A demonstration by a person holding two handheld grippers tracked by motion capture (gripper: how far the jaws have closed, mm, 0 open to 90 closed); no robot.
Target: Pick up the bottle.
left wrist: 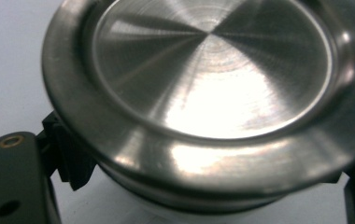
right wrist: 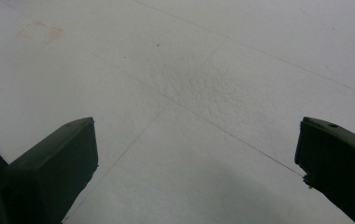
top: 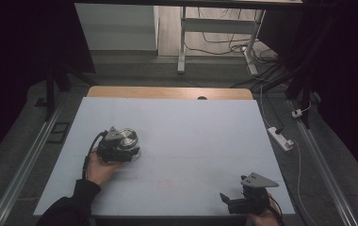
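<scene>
- Left hand-held gripper [top: 118, 151]: jaws stand on either side of the round container with a brushed stainless-steel lid [left wrist: 199, 88], just under the lid's rim. Contact appears likely, but whether the jaws actually clamp cannot be told.
- Container location: on the pale grey-white surface [top: 191, 132], toward its left edge, about midway between the near and far edges.
- Right hand-held gripper [right wrist: 196, 158]: released, jaws spread wide with nothing between them, near the front right corner of the surface.
- Risk, slip: the lid is smooth, polished metal with a rounded, flared rim. Hard jaws on a curved wall give little contact area, so the container may rotate or slide out if lifted.
- Risk, separation: if the grip bears on the lid alone, the lid may lift off the white lower body.
- Risk, tipping: an off-centre pull may tilt the container.
- Surface texture: matte, finely pebbled, with thin scored lines and a faint red mark.
</scene>
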